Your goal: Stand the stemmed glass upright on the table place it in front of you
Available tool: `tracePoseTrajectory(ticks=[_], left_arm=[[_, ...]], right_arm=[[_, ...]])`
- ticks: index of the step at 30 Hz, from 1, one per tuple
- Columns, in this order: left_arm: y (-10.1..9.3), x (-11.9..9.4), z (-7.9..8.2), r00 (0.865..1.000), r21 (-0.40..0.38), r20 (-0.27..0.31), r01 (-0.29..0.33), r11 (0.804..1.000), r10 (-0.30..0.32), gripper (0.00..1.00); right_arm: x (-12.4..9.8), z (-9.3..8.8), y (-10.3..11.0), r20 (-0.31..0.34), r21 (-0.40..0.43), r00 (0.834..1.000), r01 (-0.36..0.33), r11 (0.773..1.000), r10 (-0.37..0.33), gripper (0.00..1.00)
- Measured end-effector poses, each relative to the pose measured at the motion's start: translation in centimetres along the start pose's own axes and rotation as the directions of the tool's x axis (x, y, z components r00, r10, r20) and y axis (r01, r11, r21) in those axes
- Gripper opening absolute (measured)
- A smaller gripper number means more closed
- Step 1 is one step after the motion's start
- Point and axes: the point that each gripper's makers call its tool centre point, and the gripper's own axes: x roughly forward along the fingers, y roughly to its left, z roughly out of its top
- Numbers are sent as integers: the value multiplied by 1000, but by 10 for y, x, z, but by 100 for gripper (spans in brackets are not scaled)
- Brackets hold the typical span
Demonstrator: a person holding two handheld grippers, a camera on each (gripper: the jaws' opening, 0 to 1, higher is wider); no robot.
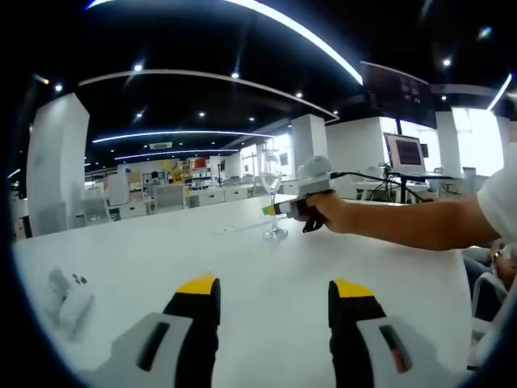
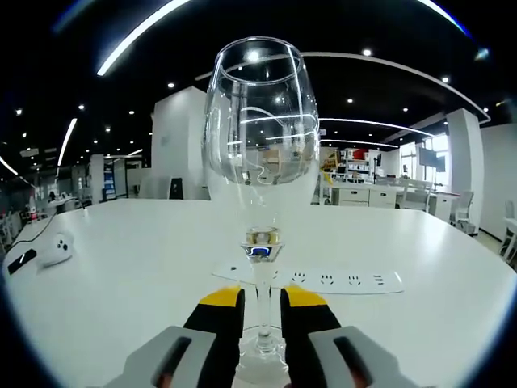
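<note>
A clear stemmed glass (image 2: pixel 260 121) stands upright, its foot apparently resting on the white table (image 2: pixel 121 275). My right gripper (image 2: pixel 262 297) is shut on the stem just above the foot, one yellow-tipped jaw on either side. In the left gripper view the same glass (image 1: pixel 271 174) stands across the table, where a person's hand holds the right gripper (image 1: pixel 271 209) level against the stem. My left gripper (image 1: pixel 275 287) hovers open over the near part of the table (image 1: pixel 242 267), well short of the glass, with nothing between its jaws.
A white power strip (image 2: pixel 339 280) lies flat just behind the glass and appears again as the power strip (image 1: pixel 234 229). A small white device (image 2: pixel 56 249) rests at the table's left, also seen as the white device (image 1: pixel 69 299). Desks and monitors (image 1: pixel 404 153) fill the office beyond.
</note>
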Motion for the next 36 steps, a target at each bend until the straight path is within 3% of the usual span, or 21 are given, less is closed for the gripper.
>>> tracePoseTrajectory(ticks=[36], left_arm=[[0,-1,0,1000,3,-1,-4,1000,4,54]], right_arm=[[-16,-4,2,0,15,1000,-12,1000,12,25]])
